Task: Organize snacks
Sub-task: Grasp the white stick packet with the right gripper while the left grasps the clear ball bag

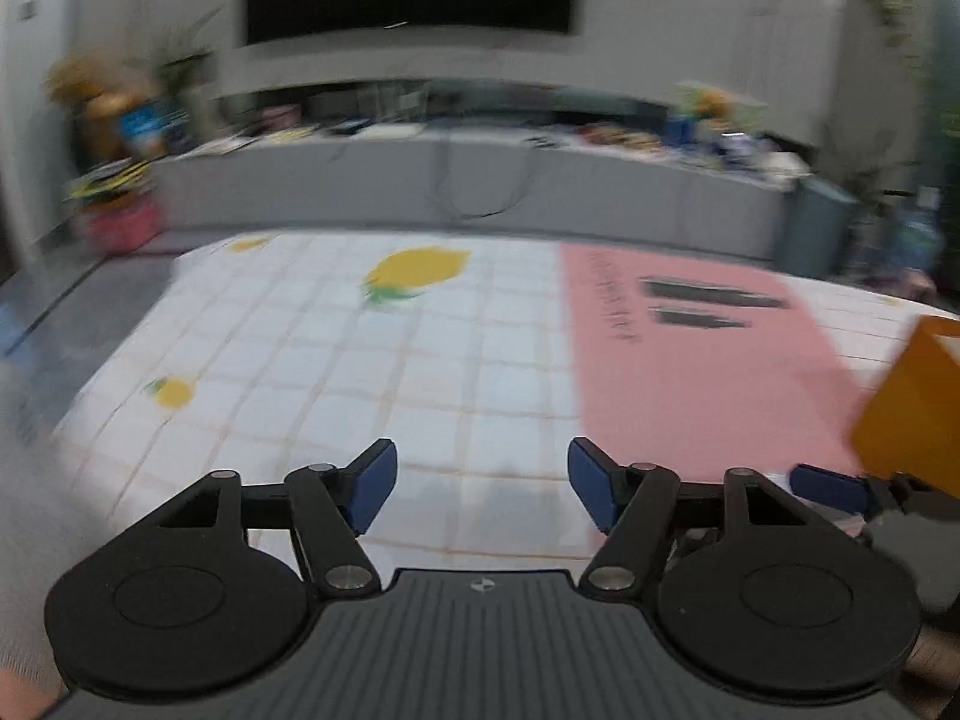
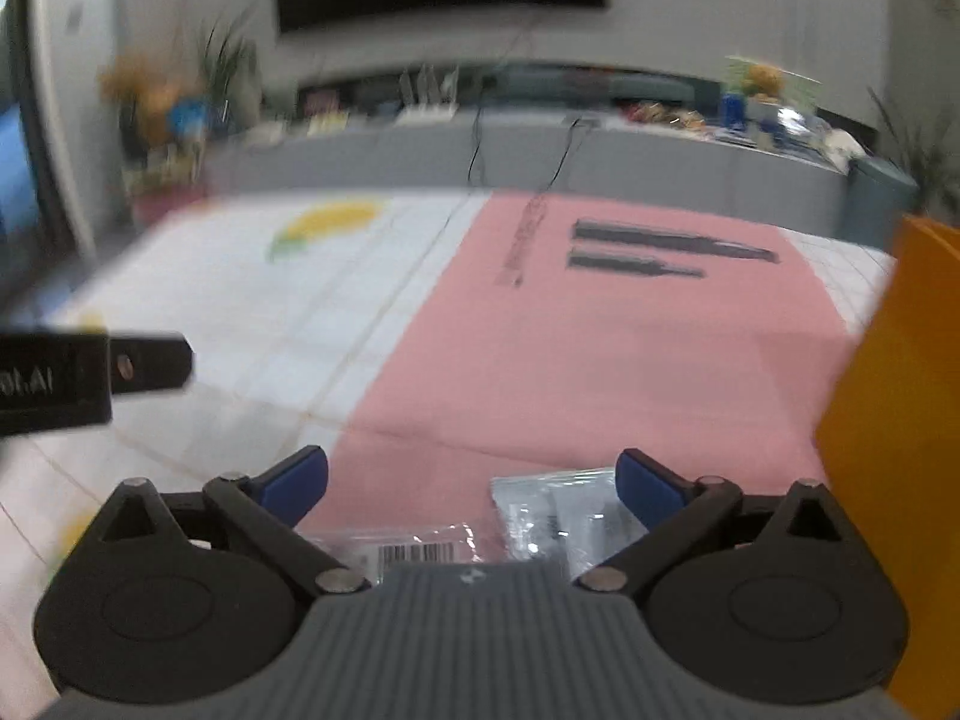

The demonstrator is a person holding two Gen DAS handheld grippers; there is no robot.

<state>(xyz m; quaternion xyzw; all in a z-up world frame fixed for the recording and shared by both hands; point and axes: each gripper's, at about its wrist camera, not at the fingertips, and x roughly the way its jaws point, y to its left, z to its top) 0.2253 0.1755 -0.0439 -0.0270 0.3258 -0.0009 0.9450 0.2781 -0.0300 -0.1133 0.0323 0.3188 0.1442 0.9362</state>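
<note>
My left gripper [image 1: 482, 483] is open and empty above the tiled tablecloth [image 1: 336, 372]. My right gripper [image 2: 472, 489] is open and empty, low over the pink mat [image 2: 600, 348]. A clear snack packet with a barcode [image 2: 414, 552] and a silvery packet [image 2: 552, 516] lie on the mat between and under the right fingers. An orange box [image 2: 894, 420] stands at the right edge; it also shows in the left wrist view [image 1: 918, 402]. The right gripper's blue fingertip [image 1: 831, 487] shows at the right of the left wrist view, beside the box.
The pink mat [image 1: 690, 360] has dark print on it. The left gripper's black body [image 2: 90, 372] pokes in from the left of the right wrist view. A grey sofa back [image 1: 468, 186] and a cluttered shelf lie beyond the table. Both views are blurred.
</note>
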